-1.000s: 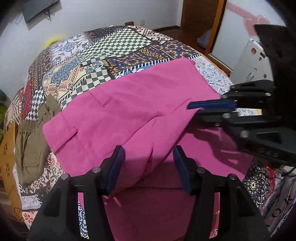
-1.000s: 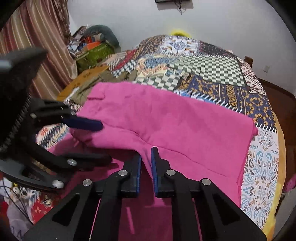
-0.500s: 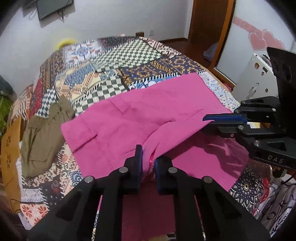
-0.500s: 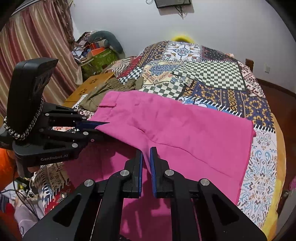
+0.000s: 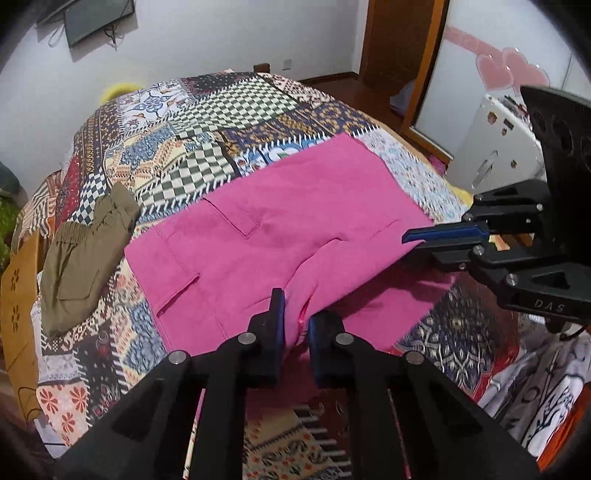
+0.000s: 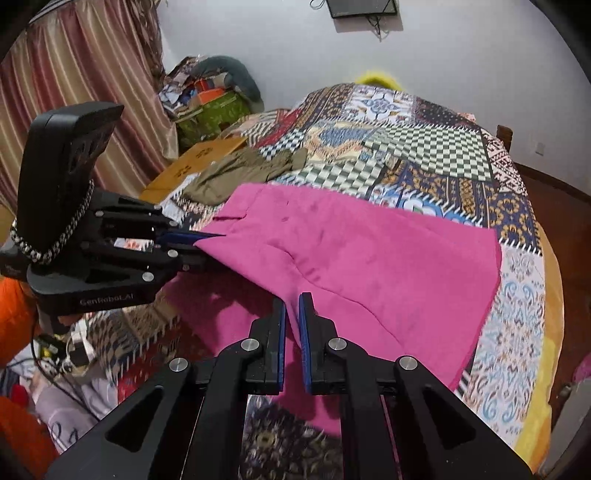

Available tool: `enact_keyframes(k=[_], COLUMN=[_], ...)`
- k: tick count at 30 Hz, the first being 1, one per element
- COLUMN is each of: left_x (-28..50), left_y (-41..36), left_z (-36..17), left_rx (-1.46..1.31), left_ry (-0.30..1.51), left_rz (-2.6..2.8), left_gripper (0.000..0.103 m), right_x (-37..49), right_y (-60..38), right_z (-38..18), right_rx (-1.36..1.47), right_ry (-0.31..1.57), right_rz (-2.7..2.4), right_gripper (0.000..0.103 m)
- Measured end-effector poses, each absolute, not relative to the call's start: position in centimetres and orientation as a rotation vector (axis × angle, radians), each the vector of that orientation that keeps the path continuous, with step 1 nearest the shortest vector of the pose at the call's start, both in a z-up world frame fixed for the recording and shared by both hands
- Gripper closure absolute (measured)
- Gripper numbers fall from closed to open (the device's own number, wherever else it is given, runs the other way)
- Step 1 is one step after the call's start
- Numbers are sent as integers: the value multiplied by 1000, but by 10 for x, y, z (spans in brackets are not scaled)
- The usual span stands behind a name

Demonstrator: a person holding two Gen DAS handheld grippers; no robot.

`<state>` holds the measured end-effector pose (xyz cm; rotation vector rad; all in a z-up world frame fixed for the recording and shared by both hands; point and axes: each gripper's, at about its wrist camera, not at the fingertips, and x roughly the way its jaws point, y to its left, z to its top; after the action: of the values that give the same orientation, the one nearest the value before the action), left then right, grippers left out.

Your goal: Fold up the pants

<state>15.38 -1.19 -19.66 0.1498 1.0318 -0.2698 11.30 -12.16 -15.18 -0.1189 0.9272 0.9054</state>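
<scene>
Left wrist view: I'm gripping the pants [image 5: 295, 221] with left tongs [image 5: 296, 317] and right tongs [image 6: 291, 317] both clamped, lifting the bed's [image 5: 229, 110] near-edge leg to carry it across.

Pants [image 5: 280, 236]: near hem hidden under left gripper [image 5: 296, 314] at 6 o'clock. Wall TV [image 6: 364, 8] cut off at 12 o'clock. Quilt [image 6: 517, 332] pattern blurred at 4 o'clock.
</scene>
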Motion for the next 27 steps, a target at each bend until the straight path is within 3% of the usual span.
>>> enact_keyframes(k=[12, 21, 24, 27], left_x=[134, 119, 111, 106], left_y=[-20, 1, 14, 31], left_z=[-216, -201, -185, -169], left_rx=[184, 92, 77, 63], left_ry=[1085, 1087, 1041, 982], left_rz=[-282, -294, -274, -230], left_gripper=[91, 80, 78, 64], right_x=[100, 101, 102, 107], right_y=[-121, -138, -150, -160], right_z=[-174, -164, -155, -145], right_rx=[-155, -156, -143, -116], right_ry=[1028, 1049, 1020, 994], right_rz=[903, 848, 820, 797], right_gripper=[96, 83, 73, 72])
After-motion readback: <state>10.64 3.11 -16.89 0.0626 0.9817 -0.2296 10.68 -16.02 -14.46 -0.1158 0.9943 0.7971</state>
